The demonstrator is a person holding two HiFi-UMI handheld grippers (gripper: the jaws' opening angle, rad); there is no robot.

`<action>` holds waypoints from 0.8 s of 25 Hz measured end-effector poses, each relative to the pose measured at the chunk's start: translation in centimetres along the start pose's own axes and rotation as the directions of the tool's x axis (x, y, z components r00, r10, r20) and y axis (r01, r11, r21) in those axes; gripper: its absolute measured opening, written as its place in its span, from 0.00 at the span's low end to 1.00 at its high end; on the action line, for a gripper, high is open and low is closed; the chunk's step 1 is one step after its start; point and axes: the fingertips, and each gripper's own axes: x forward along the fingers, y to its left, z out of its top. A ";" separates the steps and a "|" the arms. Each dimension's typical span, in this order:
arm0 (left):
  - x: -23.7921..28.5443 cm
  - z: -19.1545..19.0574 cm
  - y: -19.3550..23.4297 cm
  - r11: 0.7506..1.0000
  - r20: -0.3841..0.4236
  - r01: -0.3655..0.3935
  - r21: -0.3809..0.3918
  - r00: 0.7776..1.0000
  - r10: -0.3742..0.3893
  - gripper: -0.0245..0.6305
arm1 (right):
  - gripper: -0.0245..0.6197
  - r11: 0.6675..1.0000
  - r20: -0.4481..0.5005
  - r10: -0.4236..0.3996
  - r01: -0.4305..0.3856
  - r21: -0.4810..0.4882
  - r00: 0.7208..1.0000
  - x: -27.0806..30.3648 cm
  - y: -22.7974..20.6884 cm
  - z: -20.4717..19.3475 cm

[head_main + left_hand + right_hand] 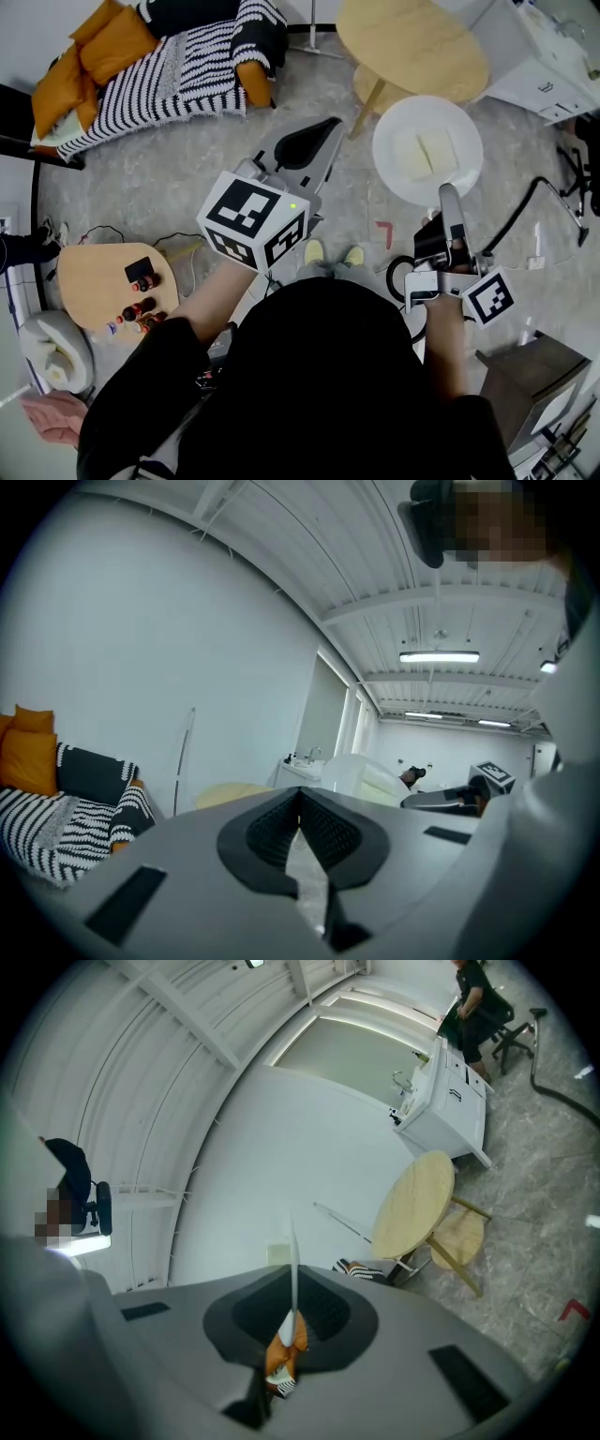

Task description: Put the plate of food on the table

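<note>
A white plate (403,117) with two pale slices of food (427,153) hangs over the grey floor, just below the round wooden table (411,45). My right gripper (449,194) is shut on the plate's near rim. In the right gripper view the plate (292,1260) shows edge-on as a thin white line between the pads, my right gripper (292,1312) clamped on it, with the table (417,1206) ahead to the right. My left gripper (314,141) is held out left of the plate, shut and empty. The left gripper view shows its jaws (300,817) meeting and the plate (370,778) beyond.
A sofa (159,56) with a striped blanket and orange cushions stands at the upper left. A low wooden side table (103,281) carries small bottles. A stool (375,89) sits under the round table, a white cabinet (544,56) at the upper right. Cables (525,211) cross the floor.
</note>
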 end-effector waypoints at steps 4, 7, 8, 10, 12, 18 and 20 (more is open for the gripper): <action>-1.0 0.0 1.0 1.000 0.006 0.005 -0.009 1.000 -0.005 0.05 | 0.06 1.000 -0.002 -0.004 0.004 -0.009 1.000 0.4 0.9 -1.0; -1.2 0.2 1.3 1.000 0.009 0.002 -0.015 1.000 -0.002 0.05 | 0.06 1.000 -0.007 -0.008 0.008 -0.012 1.000 0.5 1.3 -1.2; -1.4 0.1 1.4 1.000 0.009 0.001 -0.020 1.000 -0.001 0.05 | 0.06 1.000 -0.009 -0.011 0.011 -0.014 1.000 0.4 1.4 -1.3; -1.9 -0.2 1.6 1.000 0.007 0.003 -0.026 1.000 -0.003 0.05 | 0.06 1.000 -0.009 -0.014 0.014 -0.021 1.000 0.1 1.7 -1.8; -2.5 -0.4 1.6 1.000 0.009 0.009 -0.024 1.000 -0.008 0.05 | 0.06 1.000 -0.004 -0.014 0.014 -0.023 1.000 -0.1 2.0 -2.3; -2.1 0.4 1.9 1.000 0.032 0.013 -0.024 0.999 -0.013 0.05 | 0.06 0.999 0.009 -0.017 0.017 -0.027 1.000 0.1 2.2 -1.7; -2.5 0.5 1.8 1.000 0.041 0.019 -0.020 0.999 -0.018 0.05 | 0.06 0.999 0.015 -0.010 0.010 -0.035 1.000 -0.1 2.4 -1.7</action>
